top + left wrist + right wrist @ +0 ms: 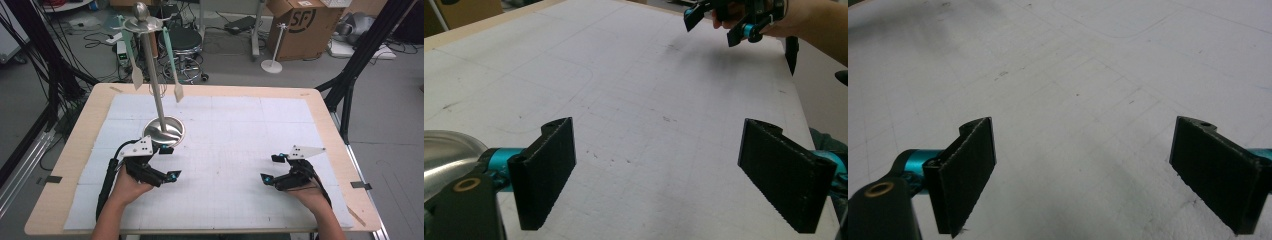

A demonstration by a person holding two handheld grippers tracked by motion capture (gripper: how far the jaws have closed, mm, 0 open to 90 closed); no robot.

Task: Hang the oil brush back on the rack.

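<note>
Tongs: left (170, 162) wide open, empty; right (271, 168) same.

Left gripper (656, 170) hovers over the white gridded counter (634, 100), black fingers (544, 172) spread wide with nothing between them. A shiny steel base (444, 155) edges in beside it; right gripper (719, 22) hangs across the counter.

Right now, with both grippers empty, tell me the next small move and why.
Probably send the left gripper up toward the nearer spatula hanging from the metal stand. Both grippers are open with nothing between the jaws, the right gripper sits farther off over the bare white mat, and the left is beside the stand's base already.
</note>
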